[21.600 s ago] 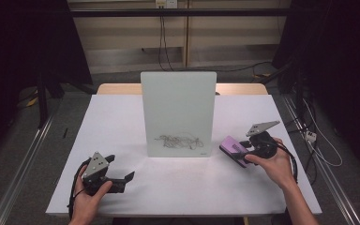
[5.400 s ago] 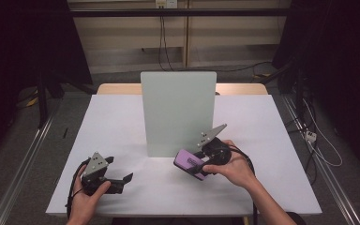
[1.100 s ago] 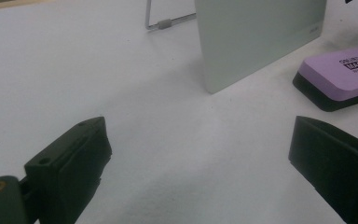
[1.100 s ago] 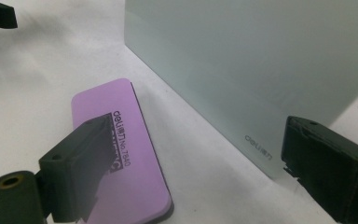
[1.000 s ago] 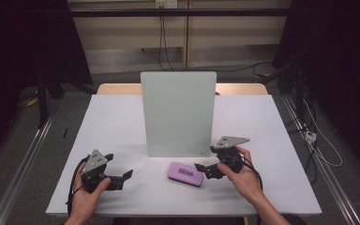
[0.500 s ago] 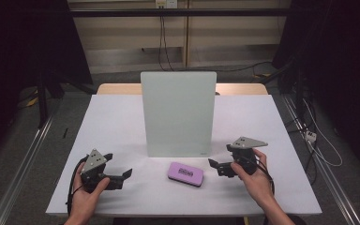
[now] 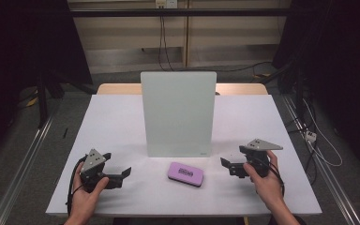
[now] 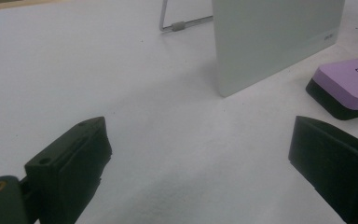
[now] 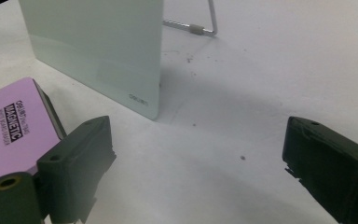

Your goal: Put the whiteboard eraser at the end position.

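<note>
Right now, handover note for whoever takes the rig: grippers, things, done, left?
Left gripper: open, empty, resting on the table at front left.
Right gripper: open, empty, at front right, just right of the eraser.
Eraser: purple, lying flat on the table in front of the board, touched by neither gripper.
Board: upright on its wire stand, face looks clean.
Done: by the look of it, wiping finished and eraser set down.
Left: probably nothing, bar checking the board for marks.

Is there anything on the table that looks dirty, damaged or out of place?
Only small things: dark specks lie on the white table beside the board. The purple eraser lies flat and slightly askew before it, whole.
</note>
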A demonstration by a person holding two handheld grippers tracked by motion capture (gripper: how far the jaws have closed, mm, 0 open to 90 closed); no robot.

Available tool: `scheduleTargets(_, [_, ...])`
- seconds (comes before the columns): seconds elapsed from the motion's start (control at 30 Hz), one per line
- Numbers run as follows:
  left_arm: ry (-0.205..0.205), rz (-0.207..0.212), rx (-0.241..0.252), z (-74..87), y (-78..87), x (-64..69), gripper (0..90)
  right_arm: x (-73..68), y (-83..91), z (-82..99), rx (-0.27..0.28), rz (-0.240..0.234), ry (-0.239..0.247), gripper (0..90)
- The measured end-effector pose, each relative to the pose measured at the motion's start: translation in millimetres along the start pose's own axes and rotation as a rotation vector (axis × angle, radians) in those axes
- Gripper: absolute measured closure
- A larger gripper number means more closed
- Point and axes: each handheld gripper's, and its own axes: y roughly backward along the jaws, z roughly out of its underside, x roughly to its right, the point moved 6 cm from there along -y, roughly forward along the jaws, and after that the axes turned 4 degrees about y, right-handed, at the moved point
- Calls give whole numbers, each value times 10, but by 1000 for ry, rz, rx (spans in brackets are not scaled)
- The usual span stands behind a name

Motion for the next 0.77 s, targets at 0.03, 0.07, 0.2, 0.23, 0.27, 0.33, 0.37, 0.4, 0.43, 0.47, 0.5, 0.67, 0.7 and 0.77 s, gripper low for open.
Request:
scheduleTargets(0.03, [3, -2, 1, -1, 0, -3, 50, 21, 11, 17, 1, 5, -1, 80])
scheduleTargets(0.07, [8, -5, 3, -3, 1, -5, 50, 39, 24, 34, 1, 12, -6, 81])
scheduleTargets(0.2, [10, -10, 3, -6, -4, -18, 50, 104, 77, 114, 1, 30, -13, 81])
scheduleTargets(0.23, [12, -8, 1, -4, -7, -16, 50, 118, 87, 136, 3, 29, -12, 81])
scheduleTargets(0.27, [12, -8, 2, -4, -10, -16, 49, 130, 101, 160, 3, 30, -11, 81])
scheduleTargets(0.33, [11, -8, 1, -4, -11, -17, 50, 161, 127, 208, 8, 41, -17, 81])
scheduleTargets(0.37, [12, -12, 2, -5, -12, -18, 49, 177, 139, 229, 13, 42, -22, 81])
scheduleTargets(0.4, [11, -13, 4, -7, -14, -20, 49, 190, 151, 249, 15, 45, -26, 81])
scheduleTargets(0.43, [15, -13, 7, -9, -16, -19, 49, 208, 164, 266, 19, 54, -29, 81])
scheduleTargets(0.47, [16, -15, 9, -10, -14, -19, 49, 221, 177, 282, 21, 56, -34, 81])
scheduleTargets(0.5, [10, -16, 7, -10, -8, -23, 49, 229, 194, 296, 25, 52, -34, 83])
scheduleTargets(0.67, [20, -18, 14, -17, 22, -31, 49, 253, 261, 329, 47, 73, -34, 83])
scheduleTargets(0.7, [18, -18, 18, -26, 28, -38, 49, 255, 261, 339, 43, 73, -39, 83])
scheduleTargets(0.77, [24, -11, 17, -31, 23, -49, 49, 260, 259, 341, 44, 75, -46, 82])
